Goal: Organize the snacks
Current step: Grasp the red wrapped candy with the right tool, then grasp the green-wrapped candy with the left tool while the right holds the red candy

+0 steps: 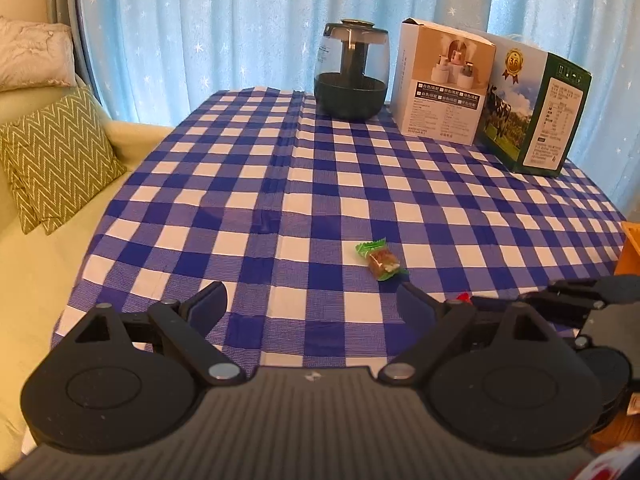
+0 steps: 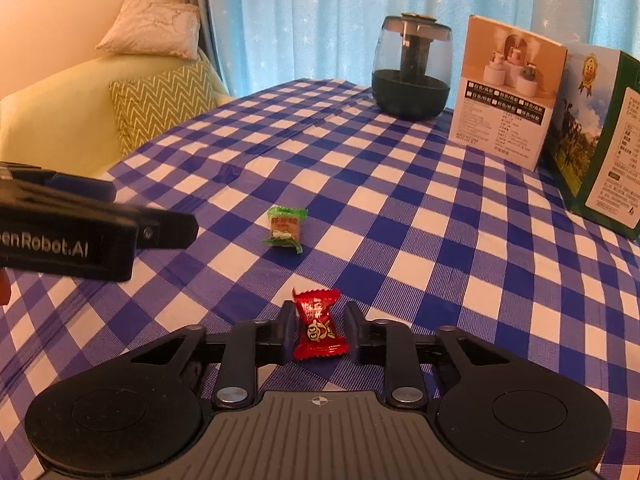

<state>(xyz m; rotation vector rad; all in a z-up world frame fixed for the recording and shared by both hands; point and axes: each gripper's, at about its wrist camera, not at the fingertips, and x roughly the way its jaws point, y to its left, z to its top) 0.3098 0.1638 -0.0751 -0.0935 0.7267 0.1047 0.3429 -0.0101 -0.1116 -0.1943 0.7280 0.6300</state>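
Close in, the right gripper [image 2: 318, 330] straddles a red candy [image 2: 318, 326] on the checked cloth [image 2: 460, 240], its fingers apart and not quite touching the wrapper. Left gripper [image 1: 312, 306] hangs spread wide, empty. Just ahead a green candy [image 2: 285, 229] lies alone; a humidifier [image 2: 412, 76] and two boxes [image 2: 506, 92] stand well behind.

Showing two black plastic grippers: left gripper [image 1: 312, 300] with round black discs, thin link arms, shiny silver screws, blue finger pads [image 1: 208, 304] and a grey ribbed base. Right gripper [image 2: 318, 330] looking the same, with black fingers. Wearing white letters "enRobot.AI" on the left gripper's side.
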